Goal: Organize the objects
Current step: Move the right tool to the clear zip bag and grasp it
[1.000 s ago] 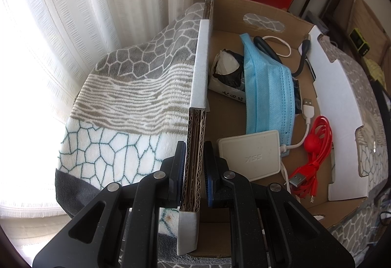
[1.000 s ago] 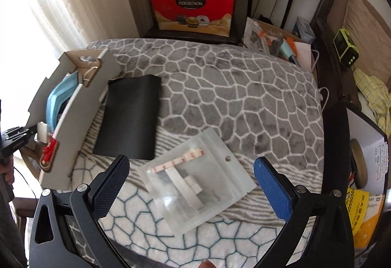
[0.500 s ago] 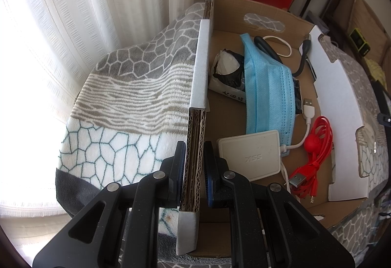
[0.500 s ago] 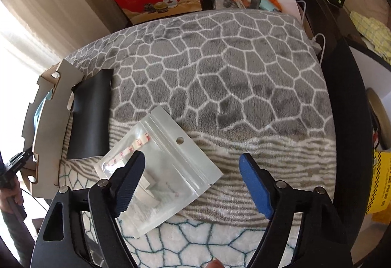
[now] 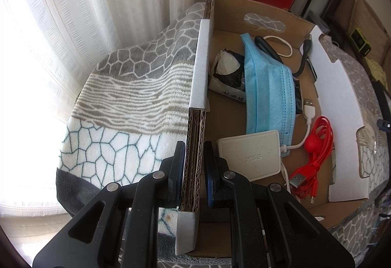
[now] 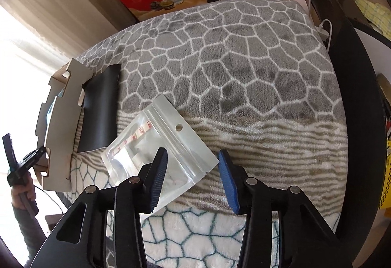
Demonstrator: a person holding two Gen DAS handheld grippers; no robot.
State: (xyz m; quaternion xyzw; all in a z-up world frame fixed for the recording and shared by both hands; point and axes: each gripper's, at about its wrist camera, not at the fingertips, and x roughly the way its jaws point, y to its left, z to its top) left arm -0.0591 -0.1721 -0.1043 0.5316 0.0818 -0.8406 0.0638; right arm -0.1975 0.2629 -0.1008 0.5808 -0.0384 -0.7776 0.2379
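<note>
1. since the earlier frame, the right gripper (image 6: 191, 179) has been brought lower over the clear zip bag (image 6: 158, 148), and its jaws have just been closing; they are seen half spread, with the bag's lower right corner between them and no pad pressed on it.
2. the left gripper (image 5: 194, 170) is unchanged: its jaws are pinched on the near side wall of the cardboard box (image 5: 198, 87), at the lower centre of the left wrist view.
3. inside the box, a blue face mask (image 5: 268, 89), a white hub (image 5: 251, 158), a red cable (image 5: 317, 146) and a white usb cable (image 5: 308, 111) are seen.
4. the zip bag is laid flat on the patterned blanket (image 6: 244, 60), at centre left of the right wrist view, just beside a black pouch (image 6: 100, 109).
5. the pouch is laid against the box's outer flap (image 6: 58, 126), at the left of that view.
</note>
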